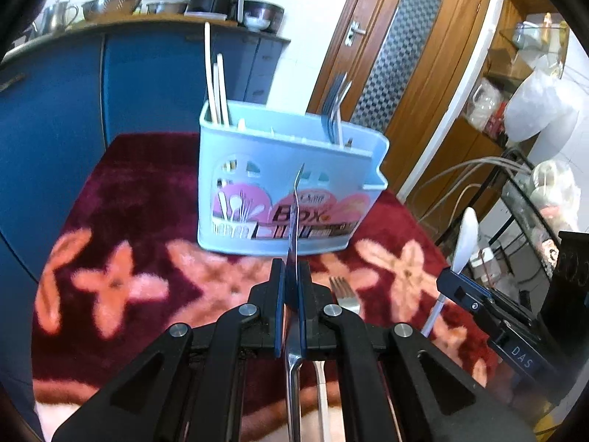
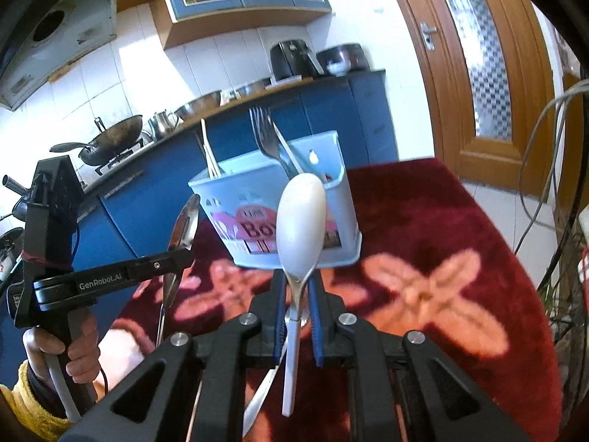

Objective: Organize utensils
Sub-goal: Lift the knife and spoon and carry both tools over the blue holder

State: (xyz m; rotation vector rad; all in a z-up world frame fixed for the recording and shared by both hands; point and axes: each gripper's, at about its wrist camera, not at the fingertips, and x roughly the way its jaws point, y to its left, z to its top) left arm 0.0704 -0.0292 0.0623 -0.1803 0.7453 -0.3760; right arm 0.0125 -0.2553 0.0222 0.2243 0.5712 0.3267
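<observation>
I have one utensil in each hand, both lifted clear of the red flowered cloth (image 1: 121, 184), so the step in hand is carrying them to the blue cutlery holder (image 1: 279, 199), which stands straight ahead of both pairs of jaws. My left gripper (image 1: 292, 280) is clenched on a metal spoon (image 1: 294, 213), seen edge-on from my own camera, its bowl rising past my fingertips toward the holder's front wall. My right gripper (image 2: 297, 287) is clamped on the neck of a white-handled spoon (image 2: 301, 217), its pale bowl standing up just beyond the pads, handle trailing back beneath me. A fork (image 1: 344, 293) lies on the cloth just right of my left jaws, so sorting is not finished. The holder already has chopsticks (image 1: 217, 88) at its left end and forks (image 1: 335, 110) at its right. Next, I judge, each spoon must go over the rim and above a free compartment, likely the middle, tilted steep enough to drop in without knocking the holder.
</observation>
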